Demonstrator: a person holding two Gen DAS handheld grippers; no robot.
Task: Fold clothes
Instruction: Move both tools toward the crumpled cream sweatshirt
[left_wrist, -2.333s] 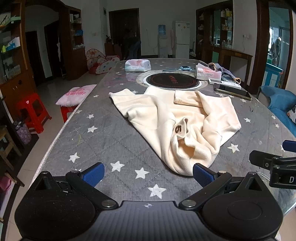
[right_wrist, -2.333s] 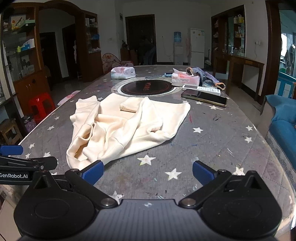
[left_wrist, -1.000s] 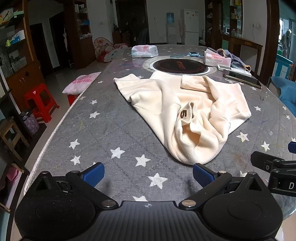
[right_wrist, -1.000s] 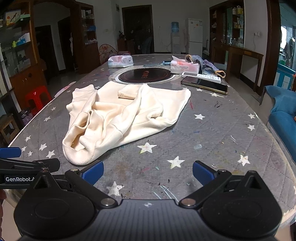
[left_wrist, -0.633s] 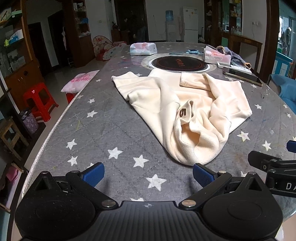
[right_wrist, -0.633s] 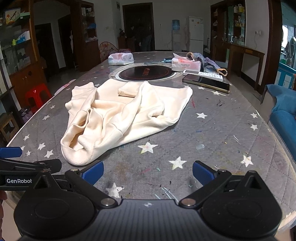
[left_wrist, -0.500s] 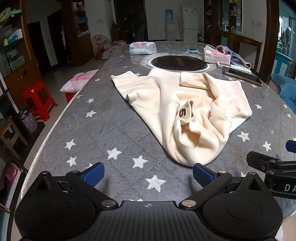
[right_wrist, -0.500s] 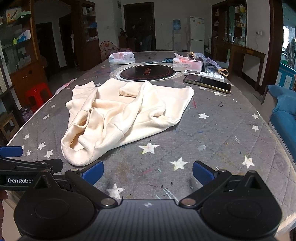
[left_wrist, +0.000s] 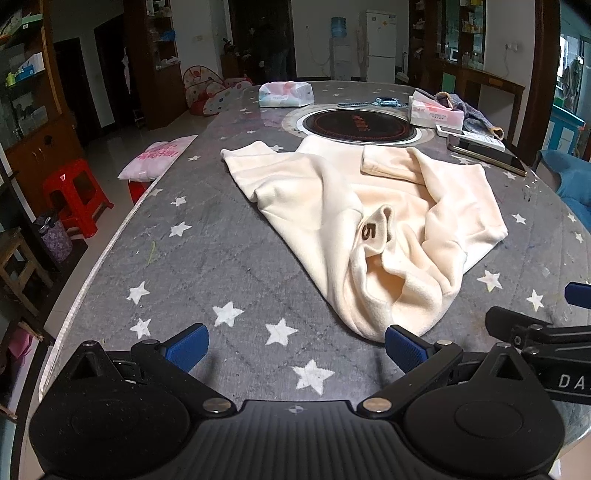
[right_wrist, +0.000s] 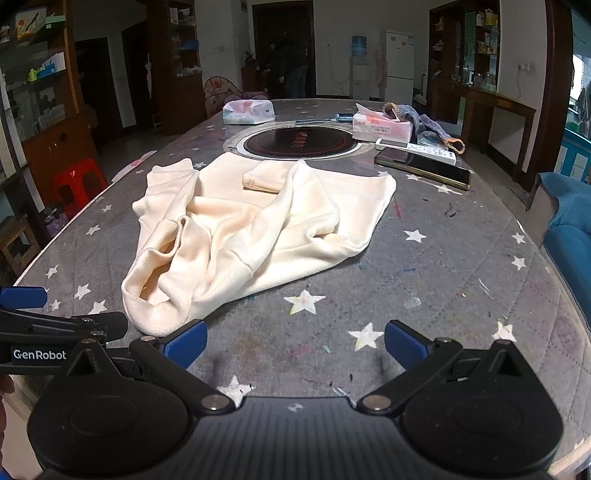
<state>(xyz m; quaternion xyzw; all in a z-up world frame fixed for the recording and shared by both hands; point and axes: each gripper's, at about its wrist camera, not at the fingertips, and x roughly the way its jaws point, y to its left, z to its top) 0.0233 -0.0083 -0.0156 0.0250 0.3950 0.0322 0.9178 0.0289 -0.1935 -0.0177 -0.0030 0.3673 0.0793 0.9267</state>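
A cream sweatshirt (left_wrist: 354, 221) lies crumpled on the grey star-patterned table (left_wrist: 207, 258), its neck label with a "5" turned up. It also shows in the right wrist view (right_wrist: 258, 229). My left gripper (left_wrist: 295, 349) is open and empty just short of the garment's near end, its right fingertip (left_wrist: 402, 349) close to the cloth. My right gripper (right_wrist: 293, 343) is open and empty, low over the table, its left fingertip (right_wrist: 184, 341) by the near hem. Each gripper shows at the edge of the other's view.
An inset round cooktop (left_wrist: 354, 123) lies beyond the garment. Tissue packs (left_wrist: 286, 94), a tissue box (right_wrist: 382, 125), a remote (right_wrist: 417, 147), a phone (right_wrist: 423, 168) and a knitted cloth sit at the far end. Red stools (left_wrist: 75, 195) stand left; a blue sofa (right_wrist: 569, 229) right.
Both grippers have come closer to the garment's near end and a little lower. The garment has not moved. Both grippers stay open.
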